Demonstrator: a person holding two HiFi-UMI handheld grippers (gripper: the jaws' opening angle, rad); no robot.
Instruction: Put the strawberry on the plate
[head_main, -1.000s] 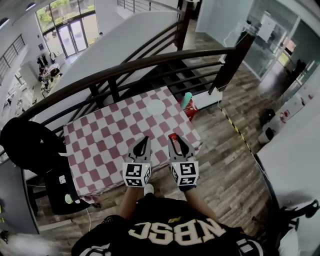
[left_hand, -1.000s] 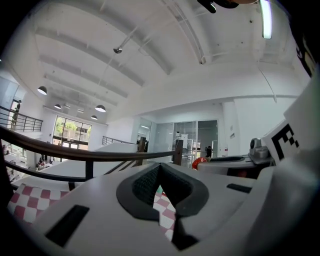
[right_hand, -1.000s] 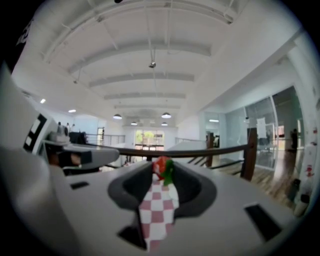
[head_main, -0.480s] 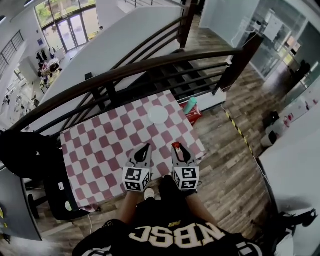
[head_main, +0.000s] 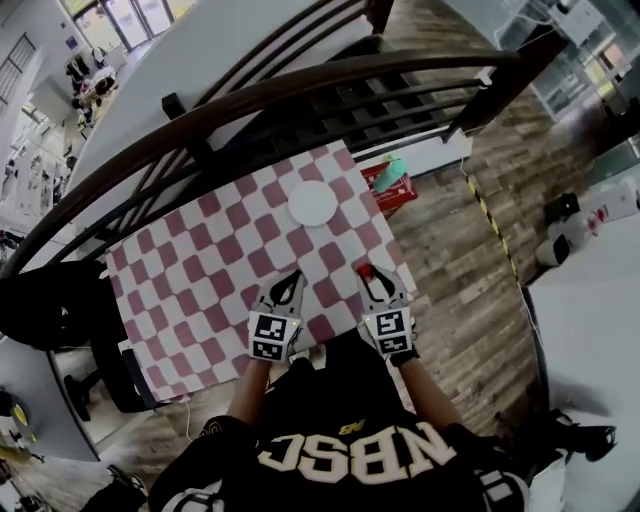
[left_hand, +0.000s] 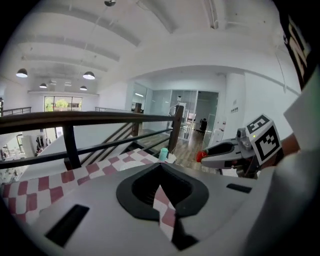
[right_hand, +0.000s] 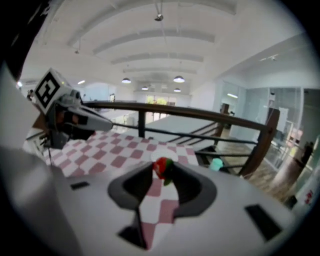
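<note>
Jaws of the right gripper stand partly apart and are closed on the strawberry. It is pinched right at their tips, a red body with a bit of green leaf on its lower right. From the head view the strawberry shows as a red spot at the front end of the right gripper.

Jaws of the left gripper meet at their tips with nothing between them. Only the pink-and-white checked cloth of the counter shows through the hollow behind the tips. The two grippers are side by side and apart over the counter's near edge.

The white plate lies on the counter well ahead of both pairs of jaws, left of the right pair's line and right of the left pair's. The strawberry is well apart from it.
</note>
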